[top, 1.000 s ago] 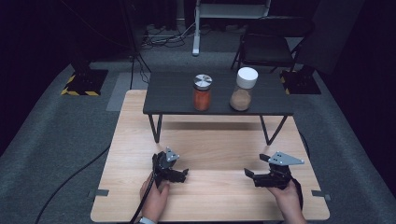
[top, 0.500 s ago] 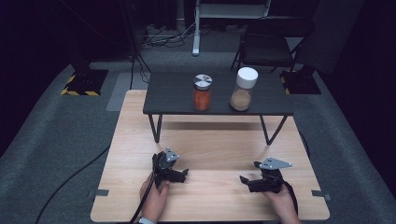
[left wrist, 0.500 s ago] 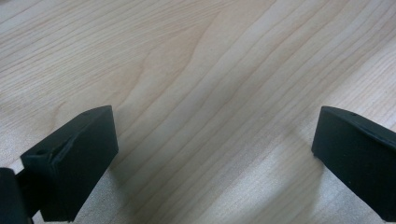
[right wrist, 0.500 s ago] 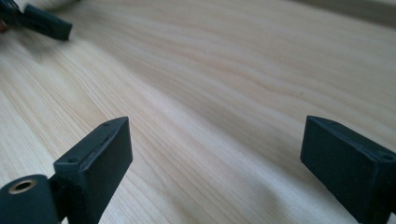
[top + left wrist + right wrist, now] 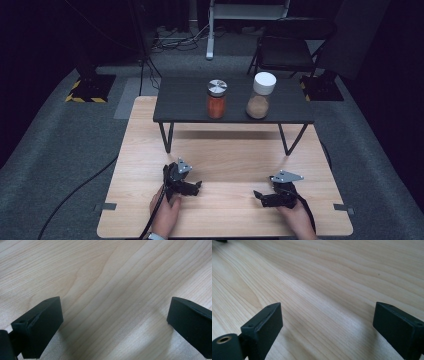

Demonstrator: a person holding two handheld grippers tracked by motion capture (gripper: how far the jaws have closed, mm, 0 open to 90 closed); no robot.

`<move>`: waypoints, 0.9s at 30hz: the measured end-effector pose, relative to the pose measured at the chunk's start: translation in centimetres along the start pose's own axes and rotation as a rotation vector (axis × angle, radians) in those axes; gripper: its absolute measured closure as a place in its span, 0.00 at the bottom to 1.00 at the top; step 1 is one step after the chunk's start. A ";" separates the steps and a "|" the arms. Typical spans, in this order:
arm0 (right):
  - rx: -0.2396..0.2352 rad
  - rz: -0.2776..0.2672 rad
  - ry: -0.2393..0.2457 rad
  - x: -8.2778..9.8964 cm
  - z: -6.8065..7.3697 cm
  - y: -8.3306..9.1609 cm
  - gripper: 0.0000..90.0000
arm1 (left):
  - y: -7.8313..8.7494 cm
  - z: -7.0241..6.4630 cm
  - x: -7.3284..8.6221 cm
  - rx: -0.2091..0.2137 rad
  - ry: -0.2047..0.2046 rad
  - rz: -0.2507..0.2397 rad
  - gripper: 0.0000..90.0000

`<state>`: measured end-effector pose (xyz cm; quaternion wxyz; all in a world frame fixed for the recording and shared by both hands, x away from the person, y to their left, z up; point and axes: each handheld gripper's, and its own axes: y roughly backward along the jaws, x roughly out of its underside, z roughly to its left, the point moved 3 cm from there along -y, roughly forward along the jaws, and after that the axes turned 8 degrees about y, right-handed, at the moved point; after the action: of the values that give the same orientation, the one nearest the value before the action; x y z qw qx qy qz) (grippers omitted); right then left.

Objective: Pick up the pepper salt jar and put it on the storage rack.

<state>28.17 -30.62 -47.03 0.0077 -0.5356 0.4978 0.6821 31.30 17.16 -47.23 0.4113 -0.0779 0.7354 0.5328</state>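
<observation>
Near the front edge of the worktop [image 5: 150, 150] both grippers sit low over bare wood, nothing picked up. L gripper [image 5: 192, 187] has its jaws wide apart w/ only wood grain between them, as the left gripper view shows; R gripper [image 5: 260, 196] likewise open and empty, jaws aimed across the wood toward the left one. Two jars stand on the dark shelf [image 5: 180, 100] at the far side, well apart from both grippers: red jar [image 5: 216, 100] w/ a silver lid, and just beside it, to the right, tan jar [image 5: 260, 97] w/ a white lid. Both upright, lids on. Step in hand looks like the start, i.e. grippers parked at rest before any reach; nothing about the jars seems done yet. Next move prob calls for lifting a gripper clear of the wood, carrying it forward and up to shelf height, and lining the open jaws level round a jar's body, approx mid-height, w/o knocking its neighbour. Which jar goes first can't be told. Labels: none readable; the silver lid may carry a mark, but it's too small to make out. No brand or writing on shelf or wood.
</observation>
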 end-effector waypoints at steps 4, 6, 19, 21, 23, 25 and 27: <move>0.013 0.010 0.004 -0.1 0.2 -0.2 0.09 | 0.0 0.0 0.0 0.000 0.003 0.002 0.00; 0.019 0.011 0.015 0.0 0.3 -0.3 0.09 | 0.0 0.0 0.0 0.000 0.001 0.000 0.00; 0.026 0.026 0.044 -0.3 0.5 -0.4 0.07 | 0.0 0.0 0.0 0.001 -0.001 -0.001 0.00; 0.025 0.027 0.044 -0.3 0.5 -0.5 0.07 | 0.0 0.0 0.0 0.001 -0.001 -0.002 0.00; 0.026 0.028 0.044 -0.4 0.5 -0.5 0.06 | 0.0 0.0 0.0 0.000 0.000 0.000 0.00; 0.025 0.028 0.045 -0.4 0.5 -0.5 0.06 | 0.0 0.0 0.0 0.000 0.000 0.000 0.00; 0.024 0.028 0.045 -0.4 0.5 -0.5 0.06 | 0.0 0.0 0.0 0.000 0.002 0.002 0.00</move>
<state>28.22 -29.84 -47.12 -0.0065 -0.5437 0.5135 0.6638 31.29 17.15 -47.22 0.4101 -0.0778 0.7359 0.5331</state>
